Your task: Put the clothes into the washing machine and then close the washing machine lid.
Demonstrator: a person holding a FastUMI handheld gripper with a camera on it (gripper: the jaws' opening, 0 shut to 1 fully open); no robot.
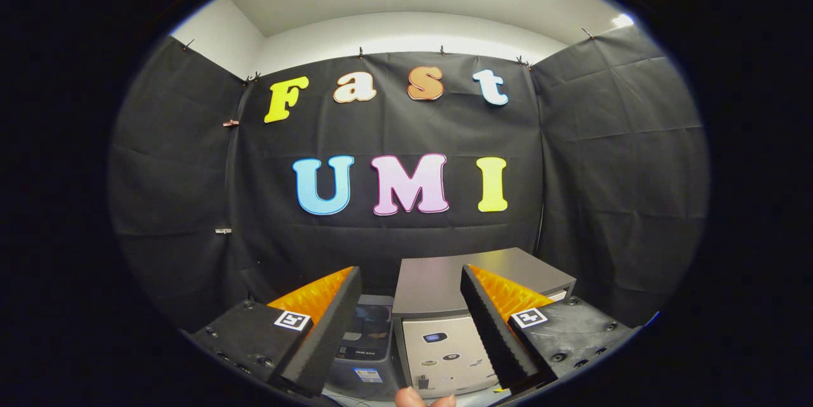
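The fingers [409, 331] are spread wide apart and hold nothing. Just ahead of them, between the tips, stands the washing machine [444, 305] with its grey lid [438, 277] lying flat and closed. A fingertip [409, 398] of a person shows below.

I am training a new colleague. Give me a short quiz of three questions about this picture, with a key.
1. True or false: the tool is shut on a cloth.
2. The washing machine stands: A) just ahead, between the fingers; B) behind the tool; C) on the wall.
3. Fill in: the fingers' ribbed sides are ____.
Key: 1 false, it is open; 2 A; 3 orange.
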